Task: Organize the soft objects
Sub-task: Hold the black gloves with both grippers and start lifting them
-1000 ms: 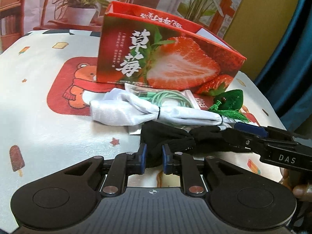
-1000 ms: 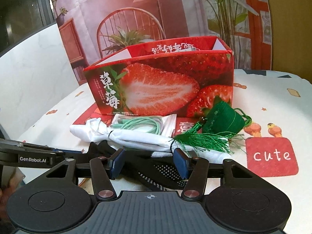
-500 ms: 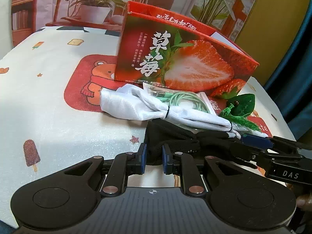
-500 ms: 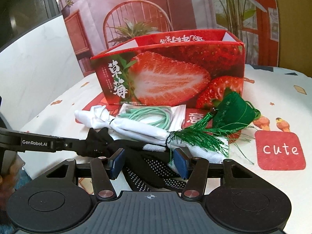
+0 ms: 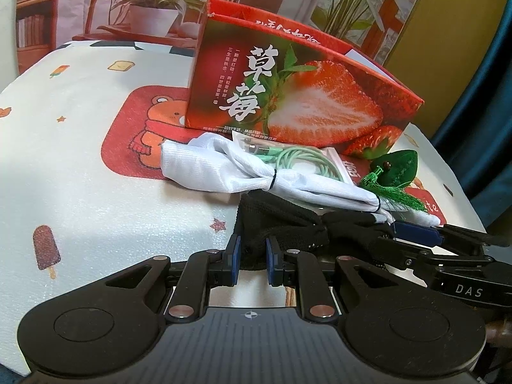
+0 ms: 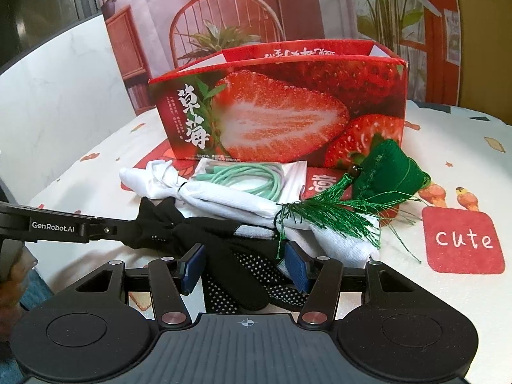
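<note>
A black glove with white grip dots (image 6: pixel 236 256) lies stretched across the table's near edge. My left gripper (image 5: pixel 252 260) is shut on its cuff end (image 5: pixel 275 224). My right gripper (image 6: pixel 244 267) is open, its pads on either side of the glove's dotted finger end. Behind the glove lie a tied white cloth bundle (image 5: pixel 224 172) (image 6: pixel 236 204), a packet with a mint-green cable (image 6: pixel 252 177) and a green tasselled sachet (image 6: pixel 380 172) (image 5: pixel 396 169). An open red strawberry box (image 5: pixel 288 96) (image 6: pixel 288 108) stands behind them.
The table has a white printed cloth with a red bear patch (image 5: pixel 140 134) at left and a red "cute" patch (image 6: pixel 464 240) at right. The table's edge runs close below both grippers. Potted plants and a backdrop stand behind the box.
Both grippers have drawn back and up slightly with the glove, which is now stretched more between them. The left stays shut on the cuff; the right stays open.
</note>
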